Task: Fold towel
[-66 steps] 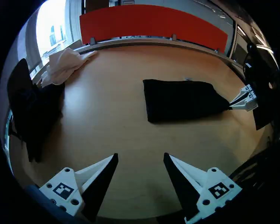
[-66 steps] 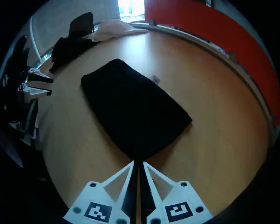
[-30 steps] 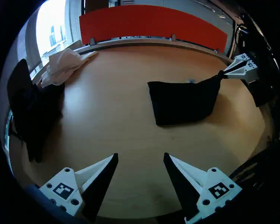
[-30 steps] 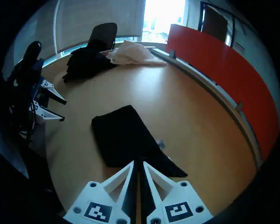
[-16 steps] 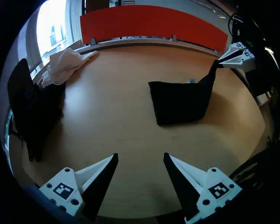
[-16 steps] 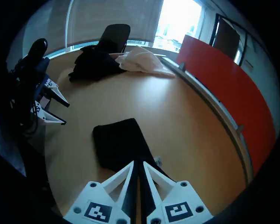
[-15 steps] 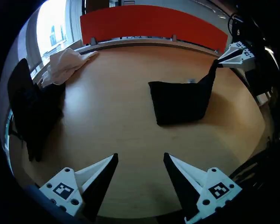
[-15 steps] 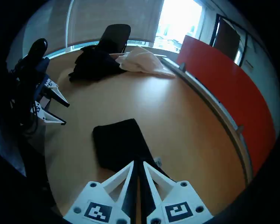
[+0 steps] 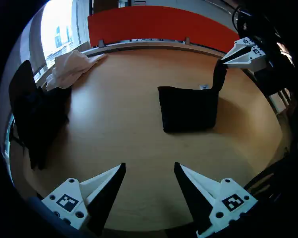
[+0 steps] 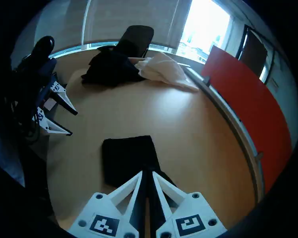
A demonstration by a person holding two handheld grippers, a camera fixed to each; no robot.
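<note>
Fig.: first fold, lifted-end stage. Your right gripper (image 10: 148, 171) has its fingers pressed together on one end of the black rectangular cloth towel (image 9: 186, 109). Approx. 2 s back that end lay flat at counter level; since then you have raised it and brought it inward. The pinched strip now hangs almost upright from the fingers, above the towel's right edge as seen in the left gripper view. The rest lies flat about mid-way across the light wooden counter (image 9: 109, 119), w/ a shorter footprint than before. Your left gripper (image 9: 149, 164) hasn't shifted: fingers wide apart, holding nothing, near the counter's front edge, well apart from the towel. For the task, the fold looks roughly half swept; you prob. need to carry the held end on to the opposite edge and lay it down before letting go. Unchanged: red panel (image 9: 161, 22) along the far edge, pale crumpled cloth (image 9: 69, 67) and dark garment pile (image 9: 37, 115) at left.
</note>
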